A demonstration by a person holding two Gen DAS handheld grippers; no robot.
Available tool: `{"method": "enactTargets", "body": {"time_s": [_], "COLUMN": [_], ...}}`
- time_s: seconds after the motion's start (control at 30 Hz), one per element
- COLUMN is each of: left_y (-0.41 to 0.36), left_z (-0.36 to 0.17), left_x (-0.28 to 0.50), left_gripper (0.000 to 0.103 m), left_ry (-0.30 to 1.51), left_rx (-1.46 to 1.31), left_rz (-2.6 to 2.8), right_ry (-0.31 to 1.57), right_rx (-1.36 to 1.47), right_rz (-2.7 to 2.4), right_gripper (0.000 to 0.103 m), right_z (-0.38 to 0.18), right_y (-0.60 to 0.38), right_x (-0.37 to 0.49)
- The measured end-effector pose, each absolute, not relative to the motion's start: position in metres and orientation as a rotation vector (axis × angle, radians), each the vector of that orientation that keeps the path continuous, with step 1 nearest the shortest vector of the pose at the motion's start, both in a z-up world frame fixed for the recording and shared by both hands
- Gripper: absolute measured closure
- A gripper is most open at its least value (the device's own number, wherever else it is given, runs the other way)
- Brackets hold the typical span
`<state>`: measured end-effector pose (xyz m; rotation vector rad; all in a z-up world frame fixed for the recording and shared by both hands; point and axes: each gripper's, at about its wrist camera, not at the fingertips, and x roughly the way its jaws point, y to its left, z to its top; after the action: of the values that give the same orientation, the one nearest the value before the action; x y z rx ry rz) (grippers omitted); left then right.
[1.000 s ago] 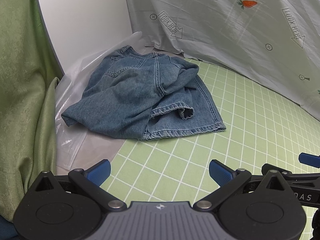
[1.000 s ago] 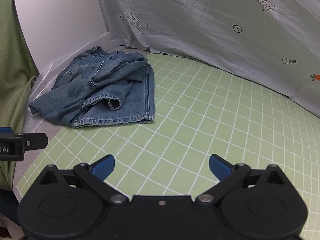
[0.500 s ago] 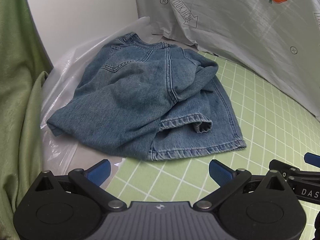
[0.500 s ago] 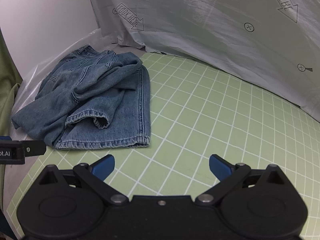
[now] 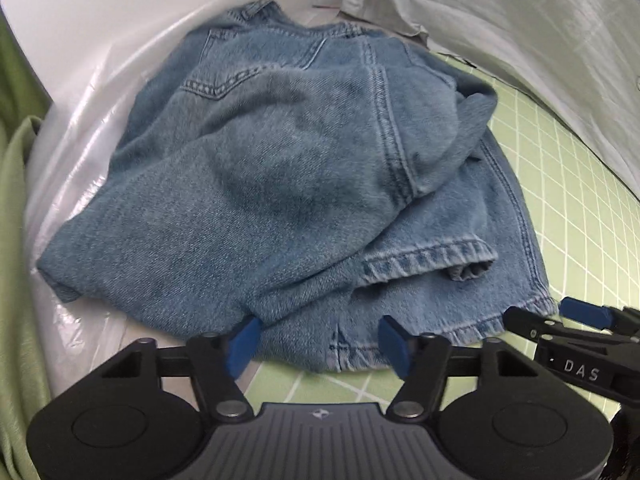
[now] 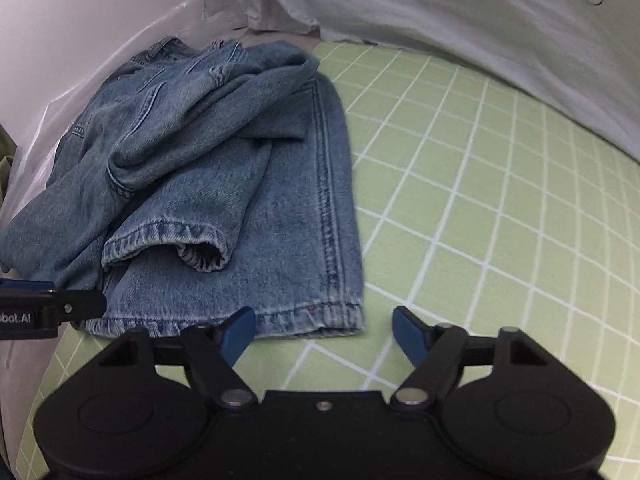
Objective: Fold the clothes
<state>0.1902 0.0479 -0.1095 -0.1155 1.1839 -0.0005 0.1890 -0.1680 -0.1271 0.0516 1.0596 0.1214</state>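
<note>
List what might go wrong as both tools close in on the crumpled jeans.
1. The left tool sits open at the hem of the crumpled blue denim jeans, where layers overlap; it may pinch several at once.
2. The clear plastic sheet lies under the jeans' left side and could be grabbed or dragged along.
3. The right tool is open at the hem corner, partly over the green grid mat; it might close on little fabric.

Grid mat [image 6: 500,208], plastic bag [image 5: 92,92], backdrop [image 6: 460,12].
</note>
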Motion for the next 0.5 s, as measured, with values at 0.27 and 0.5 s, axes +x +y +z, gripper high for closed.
{"method": "enactTargets", "body": {"time_s": [0.27,0.5], "left_y": [0.057,0.034], "left_z": [-0.112,-0.088], "left_x": [0.197,0.167], "left_gripper": [0.058,0.057], "left_ry": [1.2,1.137], "left_rx": [-0.157,-0.161], "left_rz": [0.026,0.012], "right_ry": [1.008,0.927], "right_rx": [0.077,0.053], "right_rz": [0.207,0.157], "right_gripper": [0.084,0.086], "right_z": [-0.123,-0.104], "right_y": [-0.173,-0.2], "right_x": [0.175,0.135]}}
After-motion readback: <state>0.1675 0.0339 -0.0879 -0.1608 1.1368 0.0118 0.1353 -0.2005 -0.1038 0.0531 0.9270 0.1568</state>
